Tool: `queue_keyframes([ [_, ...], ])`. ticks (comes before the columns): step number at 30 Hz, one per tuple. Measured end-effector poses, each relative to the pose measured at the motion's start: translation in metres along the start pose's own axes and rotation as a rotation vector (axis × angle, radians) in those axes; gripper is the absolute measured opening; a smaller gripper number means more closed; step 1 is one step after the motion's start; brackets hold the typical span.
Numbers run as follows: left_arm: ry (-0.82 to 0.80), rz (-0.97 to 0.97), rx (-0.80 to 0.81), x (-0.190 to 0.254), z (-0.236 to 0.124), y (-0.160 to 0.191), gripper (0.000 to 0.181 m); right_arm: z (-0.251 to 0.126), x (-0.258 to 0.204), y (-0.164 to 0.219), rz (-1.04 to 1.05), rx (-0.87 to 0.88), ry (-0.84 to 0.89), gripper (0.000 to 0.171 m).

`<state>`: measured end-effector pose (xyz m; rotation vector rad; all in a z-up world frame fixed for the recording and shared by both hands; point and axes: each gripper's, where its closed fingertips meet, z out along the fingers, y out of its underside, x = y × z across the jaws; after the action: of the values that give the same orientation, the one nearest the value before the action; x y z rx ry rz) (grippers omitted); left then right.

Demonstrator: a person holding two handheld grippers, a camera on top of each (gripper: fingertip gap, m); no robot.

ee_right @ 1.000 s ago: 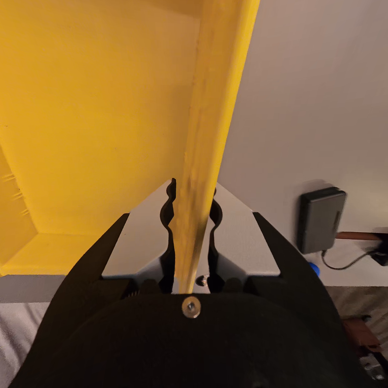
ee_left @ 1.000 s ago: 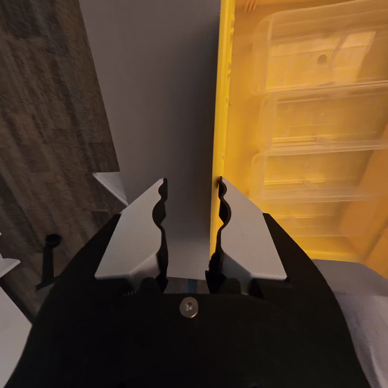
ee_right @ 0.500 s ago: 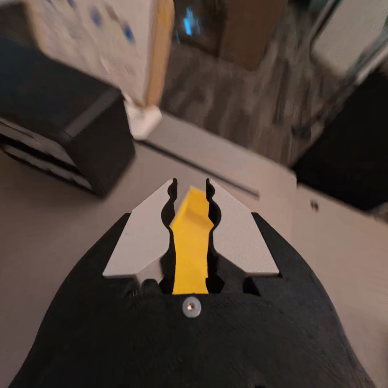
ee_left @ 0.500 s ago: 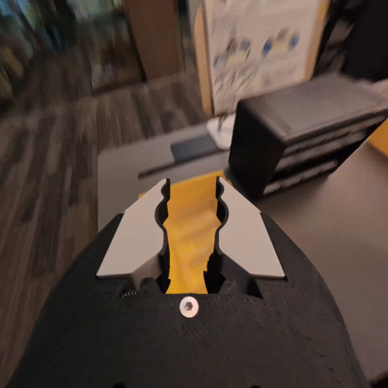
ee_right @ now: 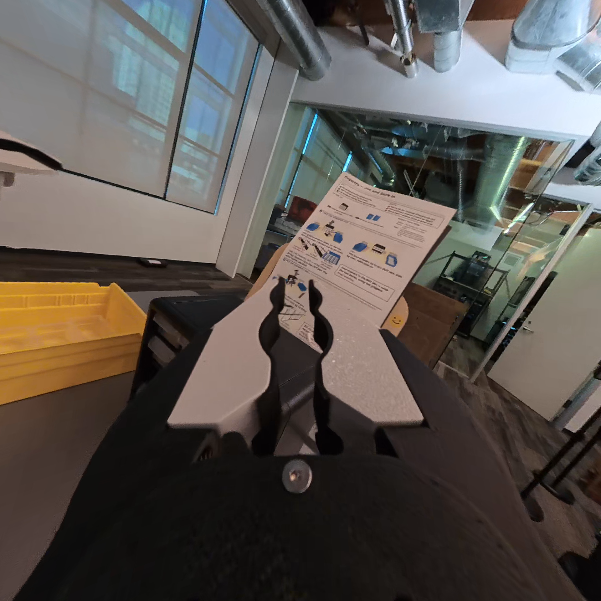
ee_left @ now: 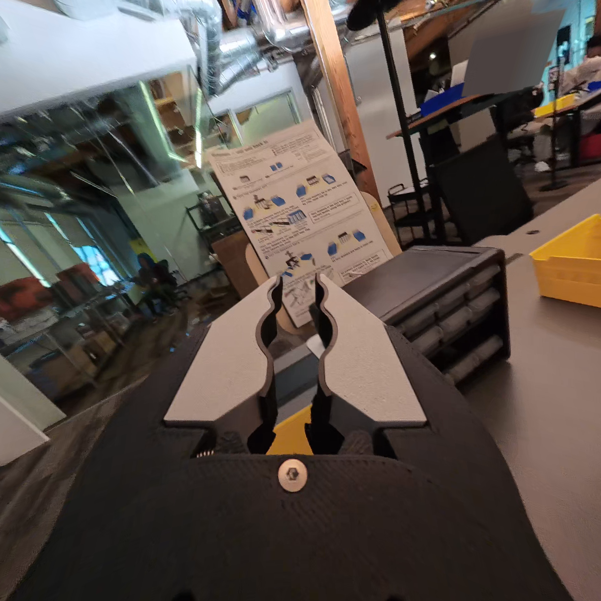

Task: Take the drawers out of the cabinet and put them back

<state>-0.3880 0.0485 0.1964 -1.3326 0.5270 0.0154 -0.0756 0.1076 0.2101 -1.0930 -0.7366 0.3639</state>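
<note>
Your left gripper (ee_left: 297,283) and right gripper (ee_right: 294,283) are both hanging slightly parted, pinching nothing. The black plastic drawer cabinet (ee_left: 455,292) is sitting between two yellow plastic bins (ee_right: 65,331) on the grey table (ee_left: 536,406).

table (ee_left: 553,406): grey | on it: black cabinet (ee_left: 455,292), yellow bin (ee_left: 572,276)

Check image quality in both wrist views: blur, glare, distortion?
Left wrist view: claw and cabinet sharp, left background smeared, wide-angle bending at edges. Right wrist view: mostly sharp, yellow bin slightly soft, reflections on the glass wall.
</note>
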Motion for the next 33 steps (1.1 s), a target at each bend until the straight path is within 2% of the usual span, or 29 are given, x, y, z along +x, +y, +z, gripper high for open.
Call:
queue_keyframes([
  [2, 0.049, -0.041, 0.004, 0.006, -0.002, -0.001, 0.013, 0.006, 0.003, 0.003, -0.026, -0.019, 0.02, 0.0],
  [3, 0.068, -0.054, 0.022, 0.008, -0.005, -0.002, 0.0, 0.009, 0.0, 0.006, -0.03, -0.034, -0.007, 0.0],
  [6, 0.101, -0.093, 0.007, 0.007, -0.009, 0.001, 0.0, 0.021, -0.015, 0.028, 0.082, -0.144, -0.127, 0.0],
  [12, 0.157, -0.138, -0.125, 0.004, -0.002, 0.029, 0.0, 0.048, -0.008, 0.044, 0.029, -0.206, -0.172, 0.0],
  [18, 0.241, -0.302, -0.224, 0.013, 0.018, 0.056, 0.0, 0.072, 0.008, 0.068, 0.045, -0.277, -0.195, 0.0],
  [26, 0.261, -0.2, -0.346, 0.039, 0.039, 0.079, 0.0, 0.083, -0.003, 0.102, -0.002, -0.445, -0.188, 0.0],
  [30, 0.272, -0.199, -0.363, 0.041, 0.039, 0.082, 0.0, 0.082, -0.006, 0.112, 0.13, -0.476, -0.248, 0.0],
  [33, 0.281, -0.195, -0.398, 0.042, 0.039, 0.09, 0.0, 0.077, 0.01, 0.129, 0.162, -0.54, -0.201, 0.0],
])
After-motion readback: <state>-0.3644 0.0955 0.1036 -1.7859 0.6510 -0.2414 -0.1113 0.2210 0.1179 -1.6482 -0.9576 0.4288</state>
